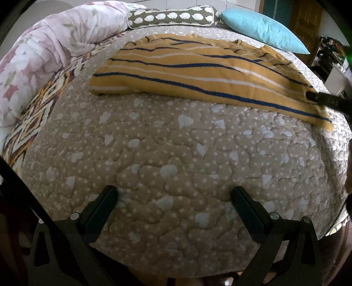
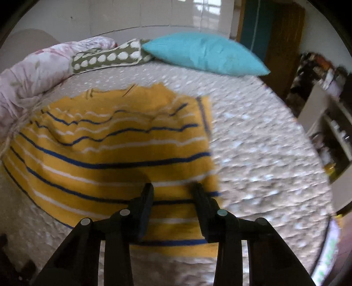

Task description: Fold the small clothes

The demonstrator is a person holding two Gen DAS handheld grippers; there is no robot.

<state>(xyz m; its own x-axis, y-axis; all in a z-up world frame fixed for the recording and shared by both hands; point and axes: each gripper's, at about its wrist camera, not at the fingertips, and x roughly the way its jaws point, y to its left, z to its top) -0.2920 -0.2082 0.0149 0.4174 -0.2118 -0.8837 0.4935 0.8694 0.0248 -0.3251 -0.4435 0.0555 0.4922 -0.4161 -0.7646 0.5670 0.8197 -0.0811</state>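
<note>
A mustard-yellow garment with blue and white stripes point(image 1: 198, 72) lies spread on the beige quilted bed point(image 1: 176, 154). In the right wrist view the garment point(image 2: 110, 154) fills the left and middle. My left gripper point(image 1: 175, 191) is open and empty, over bare quilt in front of the garment. My right gripper point(image 2: 172, 189) is open, its jaws partly apart, over the garment's near right part; nothing is pinched between them. Its dark finger point(image 1: 325, 100) shows in the left wrist view at the garment's right edge.
A turquoise pillow point(image 1: 264, 30) and an olive spotted pillow point(image 1: 171, 17) lie at the head of the bed. A pink floral duvet point(image 1: 44, 55) is bunched along the left side. Shelves and clutter point(image 2: 330, 132) stand right of the bed.
</note>
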